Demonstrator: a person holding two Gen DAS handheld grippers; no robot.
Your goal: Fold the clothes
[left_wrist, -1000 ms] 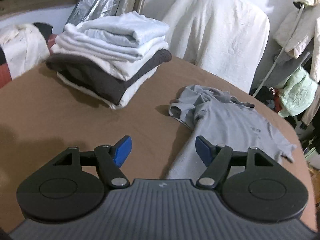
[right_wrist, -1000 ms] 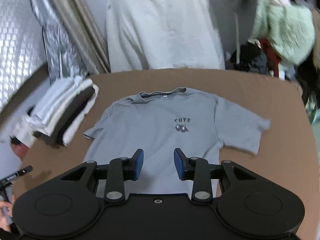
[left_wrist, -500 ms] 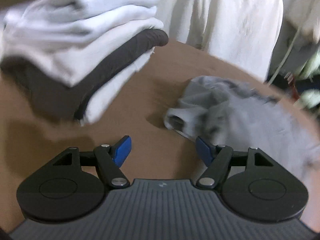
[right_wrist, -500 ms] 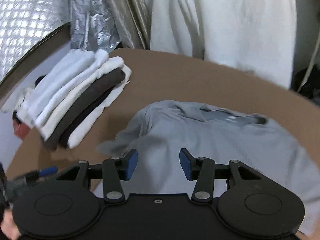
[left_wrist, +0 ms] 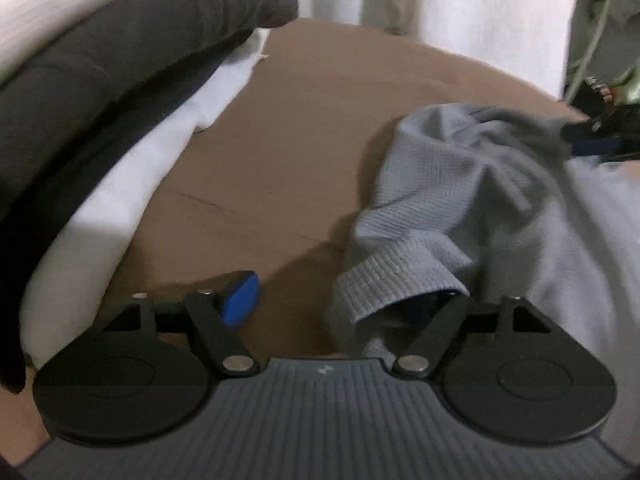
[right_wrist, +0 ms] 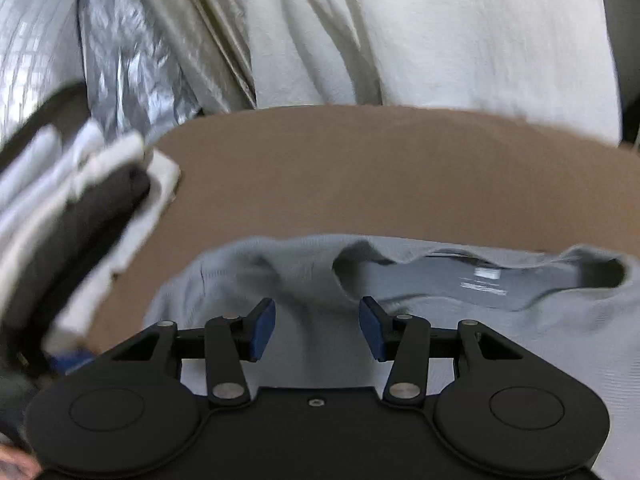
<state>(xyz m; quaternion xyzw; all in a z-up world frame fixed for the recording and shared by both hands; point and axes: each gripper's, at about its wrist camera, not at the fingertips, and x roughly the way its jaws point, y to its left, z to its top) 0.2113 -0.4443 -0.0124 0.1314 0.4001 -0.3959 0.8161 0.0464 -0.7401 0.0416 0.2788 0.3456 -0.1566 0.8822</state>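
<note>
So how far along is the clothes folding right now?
Done: a folded stack of white and dark garments sits on the brown table. In hand: nothing gripped; the left gripper, closing, is at the grey T-shirt sleeve cuff, the right gripper open near the collar. Left: folding that shirt.

A lived-in room at home, used for laundry. A stack of folded clothes (left_wrist: 120, 92) sits on a brown table (right_wrist: 380, 168) beside a grey T-shirt (right_wrist: 440, 280), with a white garment (right_wrist: 420, 32) hanging behind and crinkled silver foil sheeting (right_wrist: 132, 60) against the wall.
</note>
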